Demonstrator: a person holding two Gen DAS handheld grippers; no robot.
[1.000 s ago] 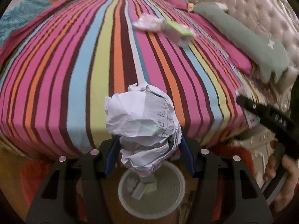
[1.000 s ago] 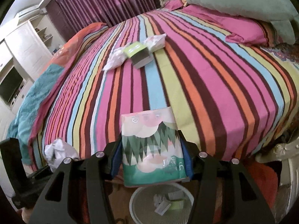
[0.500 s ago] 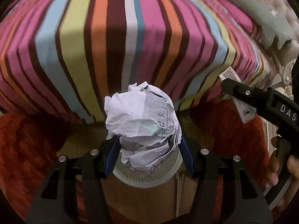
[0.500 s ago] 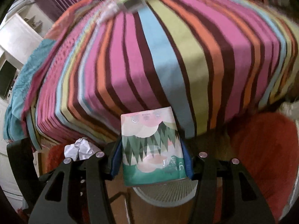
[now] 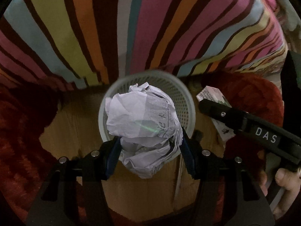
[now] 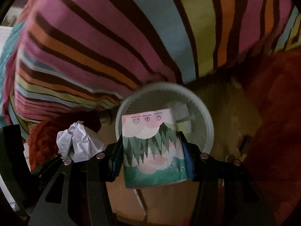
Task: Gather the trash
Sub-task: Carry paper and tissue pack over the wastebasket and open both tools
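Left wrist view: the left gripper [image 5: 149, 151] points steeply down, its blue-padded fingers [image 5: 112, 157] clamped on a crumpled ball of white paper [image 5: 143, 124] with faint print on it. The paper hangs directly over the round white mesh wastebasket [image 5: 185, 98], which stands on a wooden floor [image 5: 143, 197] just beside the foot of a bed covered by a striped bedspread [image 5: 131, 28] in pink, orange, yellow, blue and brown. A dark red rug [image 5: 20, 141] lies on the floor to either side. At the right edge the right gripper [image 5: 216, 105] comes in from the side, marked "DAS", with a tissue pack [image 5: 211, 93] pinched in it; a hand [image 5: 286, 180] grips its handle.

Right wrist view: the right gripper [image 6: 153, 157] also tilts downward, its fingers [image 6: 188, 162] closed on the tissue pack [image 6: 153, 150], a soft packet printed in green, pink and white. The pack sits above the opening of the wastebasket [image 6: 208, 130], where a few pale scraps [image 6: 183, 116] show inside. To the left, the crumpled paper [image 6: 79, 143] shows in the left gripper [image 6: 75, 150], near the basket's rim but to its side in this view. The striped bedspread [image 6: 112, 37] fills the upper part, and the red rug [image 6: 272, 113] lies to the right of the wooden floor [image 6: 229, 103].
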